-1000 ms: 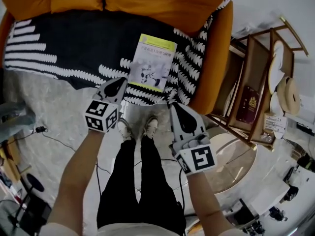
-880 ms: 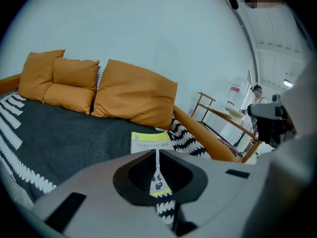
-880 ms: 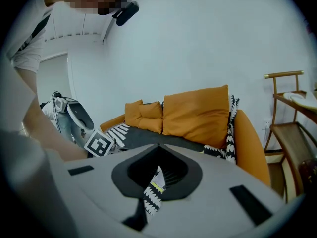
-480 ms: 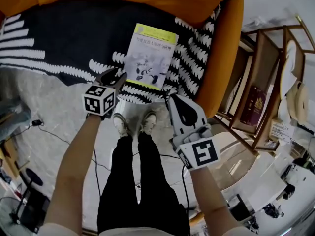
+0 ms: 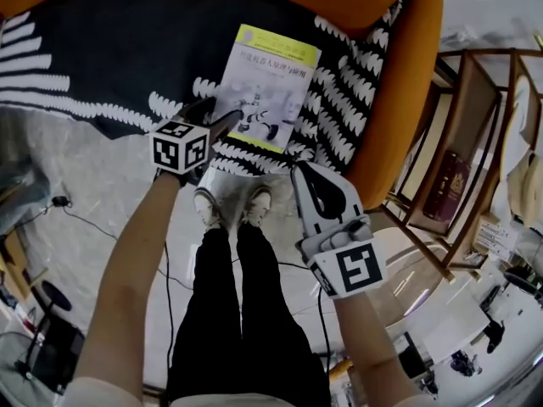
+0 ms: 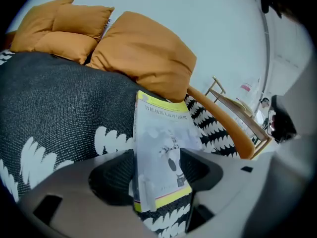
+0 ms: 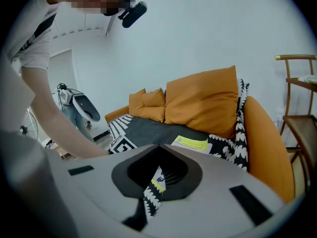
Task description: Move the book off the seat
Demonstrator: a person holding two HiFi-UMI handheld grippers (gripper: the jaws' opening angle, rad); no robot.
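Observation:
A book [image 5: 267,87] with a white cover and yellow-green bands lies flat on the black-and-white blanket [image 5: 102,49] over the orange sofa seat. My left gripper [image 5: 219,117] is at the book's near left corner. In the left gripper view its jaws have just been opening and now stand wide on either side of the book's [image 6: 161,148] near end, with the pads not pressing on it; that gripper [image 6: 158,163] is open. My right gripper [image 5: 299,172] hangs in front of the seat edge, right of the book, with its jaws closed to a point and nothing held. The right gripper view shows the book [image 7: 190,143] beyond the right gripper [image 7: 158,148].
Orange cushions [image 6: 143,53] line the sofa back, and its orange arm [image 5: 399,100] rises right of the book. A wooden shelf [image 5: 475,142] holding a dark red book [image 5: 447,185] stands further right. The person's shoes [image 5: 229,206] and a cable [image 5: 85,227] are on the floor.
Both grippers have come down toward the seat. The left one reached the book's near left corner and its jaws went from shut to wide apart. The right one stayed shut.

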